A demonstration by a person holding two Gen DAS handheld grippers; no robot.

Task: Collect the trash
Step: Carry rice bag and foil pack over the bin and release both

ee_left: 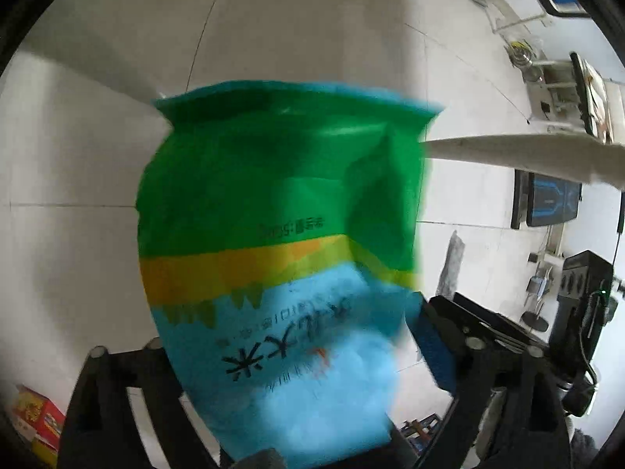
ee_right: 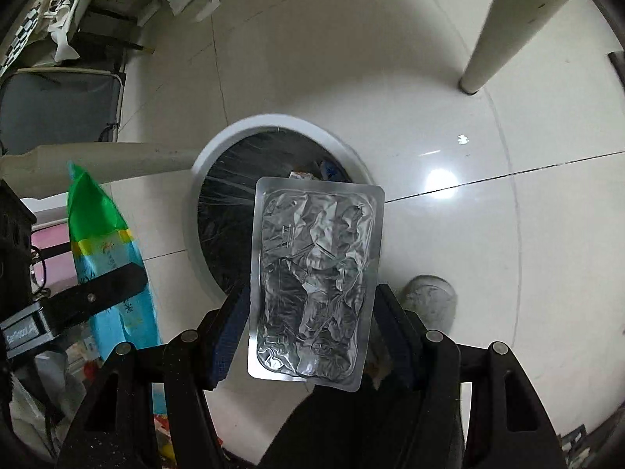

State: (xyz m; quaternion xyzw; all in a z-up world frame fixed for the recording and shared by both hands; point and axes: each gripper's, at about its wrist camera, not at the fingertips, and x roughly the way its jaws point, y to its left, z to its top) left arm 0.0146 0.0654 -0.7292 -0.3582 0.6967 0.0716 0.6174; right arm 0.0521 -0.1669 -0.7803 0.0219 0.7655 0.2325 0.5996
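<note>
In the left wrist view a green, yellow and blue snack bag (ee_left: 281, 242) fills the middle, blurred, between the fingers of my left gripper (ee_left: 289, 355), whose blue pad (ee_left: 431, 348) stands clear of the bag's right edge. The same bag (ee_right: 105, 258) and left gripper finger (ee_right: 93, 297) show at the left of the right wrist view. My right gripper (ee_right: 308, 336) stands open around a silver foil packet (ee_right: 316, 277), which hangs over the white-rimmed trash bin (ee_right: 218, 148) with a black liner. Whether the pads touch the packet is unclear.
White floor tiles lie all around. A cream table leg (ee_right: 492, 27) stands at the upper right and another (ee_right: 90, 160) lies across the left. A grey lump (ee_right: 429, 301) sits on the floor right of the bin. Boxes (ee_left: 35, 422) and furniture (ee_left: 554, 74) line the edges.
</note>
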